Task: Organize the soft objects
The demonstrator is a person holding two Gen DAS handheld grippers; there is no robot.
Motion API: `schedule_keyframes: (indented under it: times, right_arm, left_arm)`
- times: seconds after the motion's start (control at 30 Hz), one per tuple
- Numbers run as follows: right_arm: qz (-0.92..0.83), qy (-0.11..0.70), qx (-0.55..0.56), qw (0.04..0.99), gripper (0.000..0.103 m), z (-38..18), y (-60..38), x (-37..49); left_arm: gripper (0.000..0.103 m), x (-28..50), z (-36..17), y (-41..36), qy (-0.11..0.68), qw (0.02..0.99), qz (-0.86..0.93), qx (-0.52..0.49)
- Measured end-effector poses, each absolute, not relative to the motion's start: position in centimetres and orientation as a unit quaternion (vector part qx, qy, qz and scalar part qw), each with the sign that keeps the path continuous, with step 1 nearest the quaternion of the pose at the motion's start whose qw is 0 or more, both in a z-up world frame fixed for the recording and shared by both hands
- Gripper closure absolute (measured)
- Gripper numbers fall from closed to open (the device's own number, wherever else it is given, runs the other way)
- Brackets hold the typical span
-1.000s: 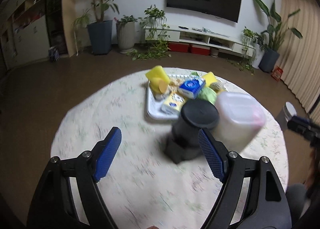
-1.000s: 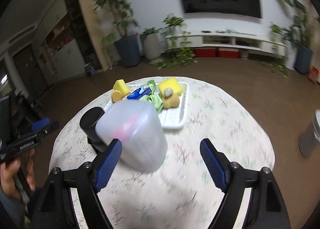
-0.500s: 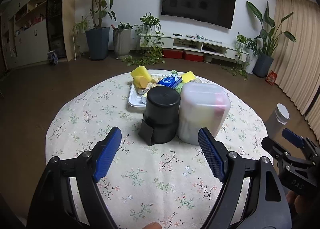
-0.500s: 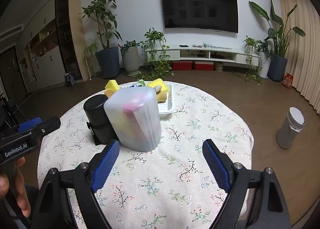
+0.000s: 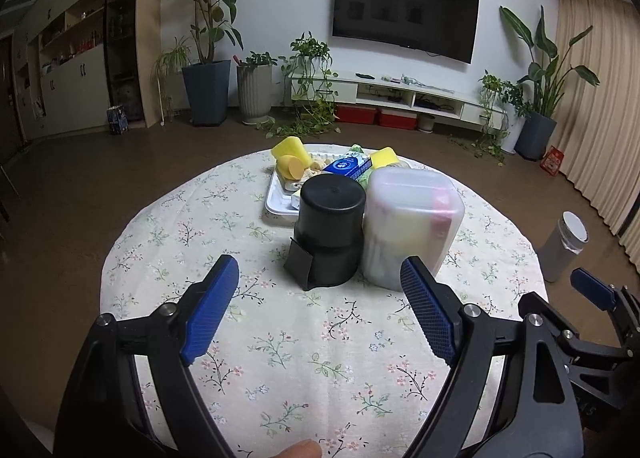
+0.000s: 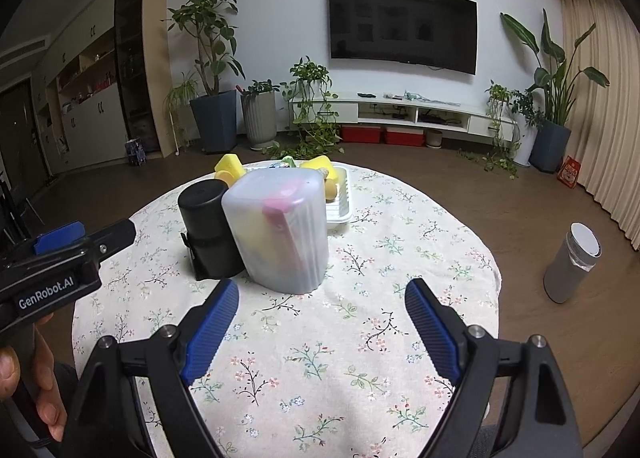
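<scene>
Now I have both grippers pulled back to the near edge of the desk (image 5: 160,242), left gripper (image 5: 320,304) and right gripper (image 6: 322,320) wide open and empty; soft objects (image 5: 292,160) remain in the far tray (image 5: 276,200), behind the black canister (image 5: 330,230) and translucent container (image 5: 412,222).

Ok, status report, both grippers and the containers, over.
Left hand-held gripper open, empty. Right hand-held gripper open, empty. Black container and translucent container upright, side by side. Tray behind.

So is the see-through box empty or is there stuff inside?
Not empty. Through the cloudy walls of the see-through box you can see something pink and something yellow inside. What they are is too blurred to tell.
</scene>
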State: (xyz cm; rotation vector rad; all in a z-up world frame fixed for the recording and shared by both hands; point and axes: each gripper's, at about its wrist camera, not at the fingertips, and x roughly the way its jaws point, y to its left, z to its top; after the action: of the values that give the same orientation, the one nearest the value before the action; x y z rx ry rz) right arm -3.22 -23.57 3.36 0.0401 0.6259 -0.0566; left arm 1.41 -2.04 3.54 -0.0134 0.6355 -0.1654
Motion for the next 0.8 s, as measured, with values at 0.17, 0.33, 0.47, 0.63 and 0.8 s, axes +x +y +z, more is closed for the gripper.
schedule_keyframes:
  times: [0.17, 0.33, 0.47, 0.63, 0.8]
  right_arm:
    - [-0.034, 0.312, 0.018, 0.949, 0.016, 3.3, -23.4, -3.2]
    - [-0.041, 0.317, 0.016, 0.947, 0.016, 3.2, -23.3, -3.3]
    - [-0.044, 0.323, 0.015, 0.945, 0.016, 3.1, -23.2, -3.1]
    - [-0.047, 0.326, 0.011, 0.944, 0.015, 3.1, -23.0, -3.1]
    - [-0.052, 0.327, 0.013, 0.943, 0.015, 2.9, -22.9, -3.1]
  left_arm:
    - [0.020, 1.5, 3.2, -2.2, 0.319, 0.943, -0.090, -0.008]
    - [0.020, 2.0, 2.9, -2.2, 0.325, 0.941, -0.092, -0.015]
    - [0.011, 2.0, 2.7, -2.3, 0.322, 0.943, -0.089, -0.013]
    - [0.010, 2.0, 2.5, -2.5, 0.321, 0.943, -0.085, -0.016]
    - [0.010, 2.1, 2.4, -2.9, 0.325, 0.942, -0.085, -0.007]
